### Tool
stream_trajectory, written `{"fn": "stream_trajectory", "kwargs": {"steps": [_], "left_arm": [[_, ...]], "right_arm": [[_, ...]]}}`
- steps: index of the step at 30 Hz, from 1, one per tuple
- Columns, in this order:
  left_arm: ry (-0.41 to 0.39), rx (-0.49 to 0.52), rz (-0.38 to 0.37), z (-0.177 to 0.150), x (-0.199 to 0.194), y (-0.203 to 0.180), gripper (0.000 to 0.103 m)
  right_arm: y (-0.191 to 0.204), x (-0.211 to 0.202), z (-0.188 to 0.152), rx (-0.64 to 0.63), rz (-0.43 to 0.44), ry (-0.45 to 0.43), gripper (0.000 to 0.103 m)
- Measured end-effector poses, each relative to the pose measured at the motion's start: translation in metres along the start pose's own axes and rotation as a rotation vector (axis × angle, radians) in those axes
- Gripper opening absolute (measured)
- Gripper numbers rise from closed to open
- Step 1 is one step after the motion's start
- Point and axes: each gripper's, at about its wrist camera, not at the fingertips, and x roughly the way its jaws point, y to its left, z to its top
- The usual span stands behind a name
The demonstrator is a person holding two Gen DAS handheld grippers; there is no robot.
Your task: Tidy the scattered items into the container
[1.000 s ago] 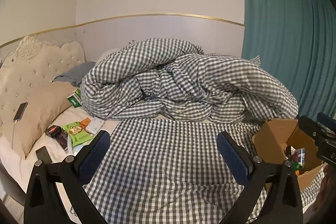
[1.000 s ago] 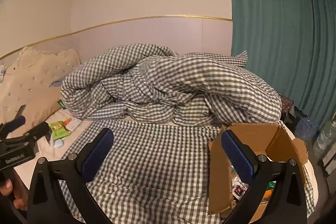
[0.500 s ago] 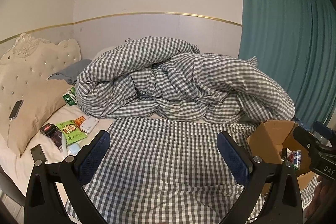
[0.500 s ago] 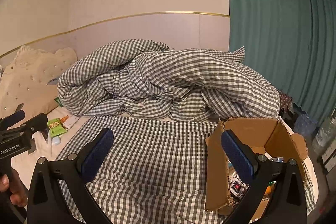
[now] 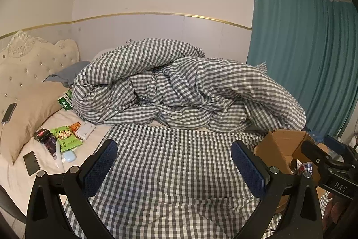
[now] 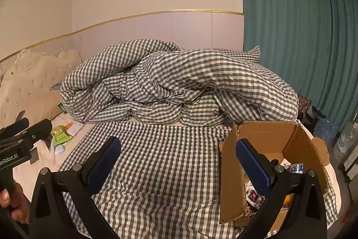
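Two tongs (both agape), one cardboard box point(image 6: 268, 138).

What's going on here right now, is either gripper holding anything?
No. A person holds both tools over the bed, and the left hand-held gripper and right hand-held gripper are open and empty. The cardboard box sits on the checked sheet at the right and already has some items in it. A cluster is still scattered by the pillow at the left: a green packet, a white case, a black phone and a few others.
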Motion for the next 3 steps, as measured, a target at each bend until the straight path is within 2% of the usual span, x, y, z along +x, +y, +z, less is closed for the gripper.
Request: {"fn": "stream_trajectory", "kwargs": {"steps": [3], "left_arm": [[0.000, 0.004, 0.005, 0.0002, -0.0001, -0.0007, 0.103]], "right_arm": [[-0.0003, 0.0007, -0.0016, 0.000, 0.002, 0.003, 0.103]]}}
